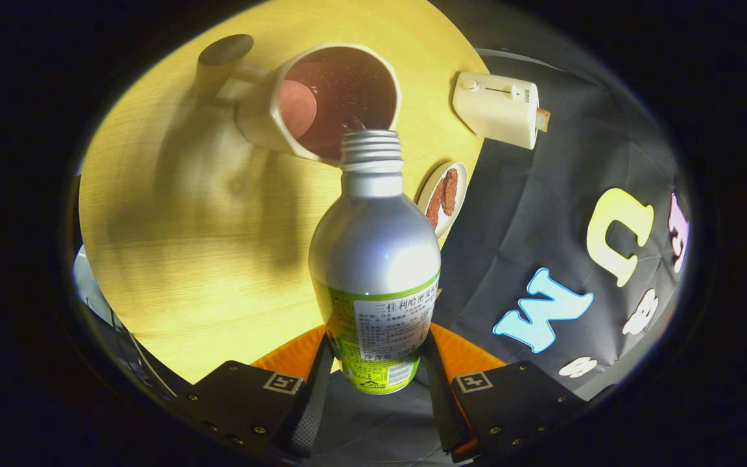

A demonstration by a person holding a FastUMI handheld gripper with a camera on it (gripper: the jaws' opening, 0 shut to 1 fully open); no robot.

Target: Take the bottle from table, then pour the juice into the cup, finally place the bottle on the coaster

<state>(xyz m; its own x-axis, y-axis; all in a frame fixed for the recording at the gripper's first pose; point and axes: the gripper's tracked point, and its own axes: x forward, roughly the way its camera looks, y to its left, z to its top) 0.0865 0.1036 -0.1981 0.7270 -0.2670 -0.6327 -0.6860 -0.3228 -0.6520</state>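
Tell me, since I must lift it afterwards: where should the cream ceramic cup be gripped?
Probably by the cream ceramic cup's handle, coming from that side: it juts clear, while the silver aluminium bottle, clamped in the gripper, blocks the rim opposite.

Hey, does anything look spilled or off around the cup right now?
No spill stands out. The hand-held gripper is shut on the bottle, its open mouth at the cup rim; the cup holds dark liquid and the table looks dry.

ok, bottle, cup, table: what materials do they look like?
Bottle, clamped between the gripper fingers: likely aluminium, brushed silver sheen, threaded metal neck, printed label. Cup at its mouth: probably glazed ceramic, cream, thick smooth rim. Table: light wood or wood-look laminate, fine grain lines; can't tell which.
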